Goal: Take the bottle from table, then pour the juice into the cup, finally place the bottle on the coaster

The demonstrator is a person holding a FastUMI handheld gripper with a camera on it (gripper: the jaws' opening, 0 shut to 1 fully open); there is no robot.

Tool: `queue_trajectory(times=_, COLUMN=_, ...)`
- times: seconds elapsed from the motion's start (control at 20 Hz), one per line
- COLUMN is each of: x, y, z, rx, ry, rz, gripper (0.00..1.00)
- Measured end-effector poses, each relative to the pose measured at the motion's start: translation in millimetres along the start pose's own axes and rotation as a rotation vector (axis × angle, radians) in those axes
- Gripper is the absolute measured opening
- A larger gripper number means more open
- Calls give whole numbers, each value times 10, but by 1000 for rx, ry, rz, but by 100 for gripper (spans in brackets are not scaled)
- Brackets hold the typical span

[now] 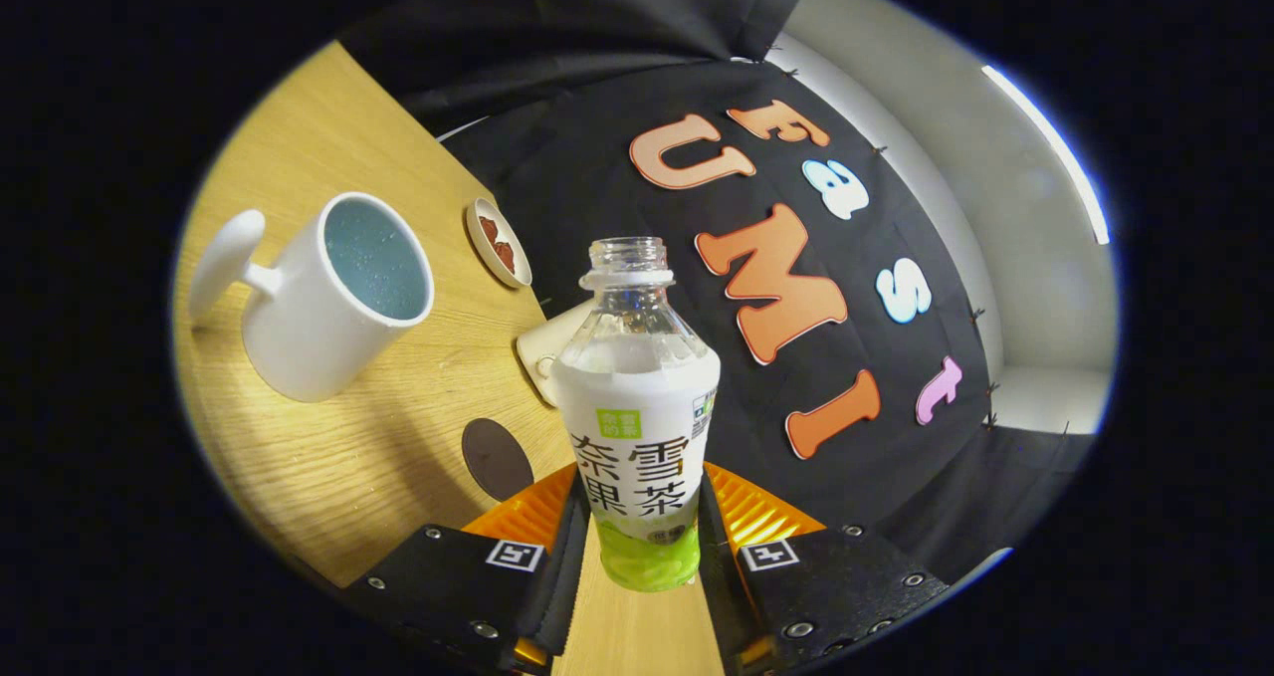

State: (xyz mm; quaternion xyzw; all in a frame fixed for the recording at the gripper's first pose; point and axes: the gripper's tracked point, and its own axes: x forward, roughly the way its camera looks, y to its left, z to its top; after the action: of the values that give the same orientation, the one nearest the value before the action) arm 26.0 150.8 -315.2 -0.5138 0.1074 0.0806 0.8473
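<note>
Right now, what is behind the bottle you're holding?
Behind the bottle, clamped in the gripper, a pale flat thing pokes out on the table. The bottle covers its far part, so I cannot identify it.

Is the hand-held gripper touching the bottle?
Touching. The gripper view shows the hand-held gripper with a finger pressed against each side of the bottle, which is lifted and tilted.

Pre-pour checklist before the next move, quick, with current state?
1. Bottle held between the fingers: ok, one presses each side.
2. Cap off: ok, neck open.
3. Juice left in bottle: ok, green liquid at the base.
4. Cup upright, mouth clear: ok, to the left beyond the fingers.
5. Cup already filled: cannot tell.
6. Coaster free: ok, dark disc on the table, nothing on it.
</note>
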Motion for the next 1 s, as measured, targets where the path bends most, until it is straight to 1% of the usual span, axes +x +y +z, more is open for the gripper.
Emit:
queue_trajectory(times=0.3, x=13, y=23, z=59, rx=-161, ry=-55, rz=-52, gripper=57)
queue_trajectory(times=0.7, x=125, y=80, z=110, rx=-293, ry=-95, rz=-53, gripper=57)
queue_trajectory(times=1.0, x=87, y=68, z=180, rx=-394, ry=-139, rz=-74, gripper=57)
